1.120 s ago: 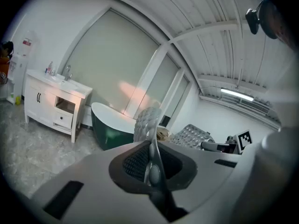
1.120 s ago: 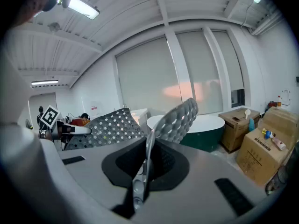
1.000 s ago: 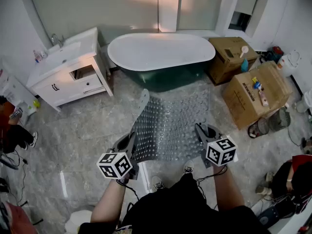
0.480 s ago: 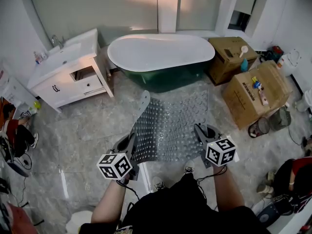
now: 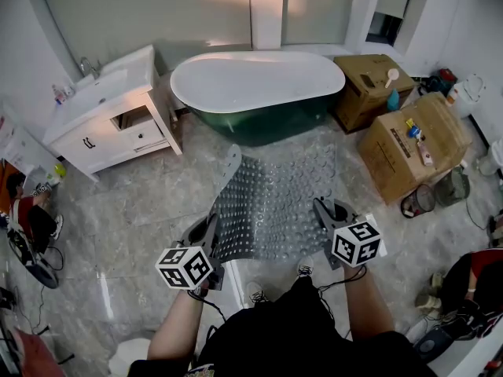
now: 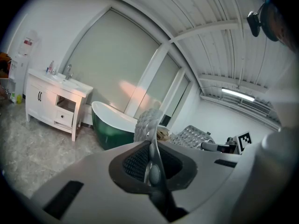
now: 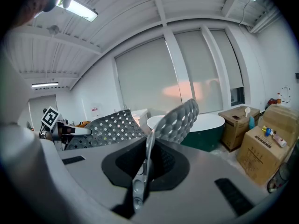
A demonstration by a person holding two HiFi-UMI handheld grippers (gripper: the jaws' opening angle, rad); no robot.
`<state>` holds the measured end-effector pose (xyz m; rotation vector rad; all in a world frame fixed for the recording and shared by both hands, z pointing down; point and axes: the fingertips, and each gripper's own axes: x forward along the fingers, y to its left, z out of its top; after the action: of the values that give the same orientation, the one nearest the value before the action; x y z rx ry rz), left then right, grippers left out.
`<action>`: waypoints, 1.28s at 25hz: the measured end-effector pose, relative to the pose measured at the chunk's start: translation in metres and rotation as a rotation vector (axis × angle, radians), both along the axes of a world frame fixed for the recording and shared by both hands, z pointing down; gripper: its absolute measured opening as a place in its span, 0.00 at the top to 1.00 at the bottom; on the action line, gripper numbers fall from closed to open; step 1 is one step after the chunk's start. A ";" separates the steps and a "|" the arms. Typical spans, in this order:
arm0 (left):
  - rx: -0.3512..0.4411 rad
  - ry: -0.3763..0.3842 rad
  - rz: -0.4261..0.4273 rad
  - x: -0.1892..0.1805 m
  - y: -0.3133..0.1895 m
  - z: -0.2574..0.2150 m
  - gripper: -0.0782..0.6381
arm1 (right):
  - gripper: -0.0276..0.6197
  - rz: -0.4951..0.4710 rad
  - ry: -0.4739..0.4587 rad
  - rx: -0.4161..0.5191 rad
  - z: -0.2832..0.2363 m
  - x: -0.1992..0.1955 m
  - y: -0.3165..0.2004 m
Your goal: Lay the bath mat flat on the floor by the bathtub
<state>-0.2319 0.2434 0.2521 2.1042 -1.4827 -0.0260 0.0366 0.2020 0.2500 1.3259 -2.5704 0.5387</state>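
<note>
Bath mat [image 5: 271, 206] at centre frame, stretched between both claws, just below the green bathtub [image 5: 259, 85] in the picture. Left gripper [image 5: 209, 228] pinches its near left corner, right gripper [image 5: 322, 210] its near right corner — both gripper views show the jaws clamped on the thin mat edge. Mat's far left corner curls up; white vanity [image 5: 110, 116] upper left, cardboard boxes [image 5: 409, 144] upper right.

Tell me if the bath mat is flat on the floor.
Not flat: the grey bubble-textured plastic bath mat is held spread between the left gripper and right gripper, both shut on its near edge.
</note>
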 end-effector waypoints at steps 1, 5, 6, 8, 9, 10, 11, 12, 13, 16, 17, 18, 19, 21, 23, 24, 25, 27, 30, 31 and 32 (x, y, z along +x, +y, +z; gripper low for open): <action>-0.001 0.000 -0.002 0.002 0.000 0.000 0.85 | 0.91 -0.001 0.000 -0.002 0.001 0.002 -0.001; -0.008 0.000 -0.010 0.009 -0.005 0.004 0.85 | 0.91 -0.007 -0.004 -0.010 0.006 0.009 -0.006; -0.011 -0.001 -0.012 0.011 -0.006 0.004 0.85 | 0.91 -0.009 -0.005 -0.011 0.006 0.012 -0.009; -0.016 -0.002 -0.016 0.016 -0.010 0.005 0.85 | 0.91 -0.014 -0.007 -0.014 0.006 0.016 -0.014; -0.018 -0.003 -0.018 0.019 -0.012 0.005 0.85 | 0.91 -0.016 -0.007 -0.016 0.007 0.019 -0.017; -0.020 -0.005 -0.020 0.022 -0.014 0.006 0.85 | 0.91 -0.020 -0.007 -0.018 0.008 0.022 -0.020; -0.021 -0.007 -0.022 0.025 -0.016 0.006 0.85 | 0.91 -0.022 -0.008 -0.020 0.009 0.026 -0.023; -0.023 -0.008 -0.025 0.029 -0.019 0.006 0.85 | 0.91 -0.025 -0.009 -0.022 0.009 0.029 -0.026; -0.024 -0.009 -0.029 0.033 -0.022 0.007 0.85 | 0.91 -0.029 -0.010 -0.024 0.010 0.033 -0.030; -0.030 -0.012 -0.041 0.045 -0.031 0.009 0.85 | 0.91 -0.042 -0.012 -0.029 0.014 0.045 -0.042; -0.031 -0.012 -0.044 0.050 -0.034 0.010 0.85 | 0.91 -0.047 -0.013 -0.030 0.015 0.049 -0.047; -0.034 -0.013 -0.049 0.054 -0.037 0.012 0.85 | 0.91 -0.053 -0.013 -0.031 0.016 0.053 -0.052; -0.036 -0.013 -0.054 0.058 -0.041 0.013 0.85 | 0.91 -0.059 -0.014 -0.033 0.017 0.056 -0.057; -0.041 -0.015 -0.066 0.067 -0.050 0.014 0.85 | 0.91 -0.072 -0.014 -0.039 0.019 0.065 -0.068; -0.047 -0.016 -0.078 0.078 -0.060 0.015 0.85 | 0.91 -0.087 -0.014 -0.045 0.021 0.075 -0.080; -0.049 -0.017 -0.084 0.084 -0.065 0.015 0.85 | 0.91 -0.095 -0.014 -0.048 0.022 0.079 -0.087; -0.050 -0.018 -0.091 0.089 -0.070 0.015 0.85 | 0.91 -0.103 -0.014 -0.050 0.023 0.084 -0.093; -0.052 -0.019 -0.105 0.098 -0.080 0.016 0.85 | 0.91 -0.121 -0.013 -0.055 0.026 0.091 -0.106; -0.052 -0.020 -0.128 0.112 -0.094 0.018 0.85 | 0.91 -0.147 -0.012 -0.056 0.029 0.102 -0.124; -0.052 -0.020 -0.136 0.117 -0.098 0.019 0.85 | 0.91 -0.156 -0.013 -0.056 0.030 0.107 -0.130; -0.051 -0.020 -0.144 0.123 -0.102 0.020 0.85 | 0.91 -0.163 -0.014 -0.056 0.031 0.112 -0.135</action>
<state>-0.1088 0.1410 0.2719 1.9593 -1.6274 -0.0210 0.1485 0.0671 0.2814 1.0863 -2.6243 0.5865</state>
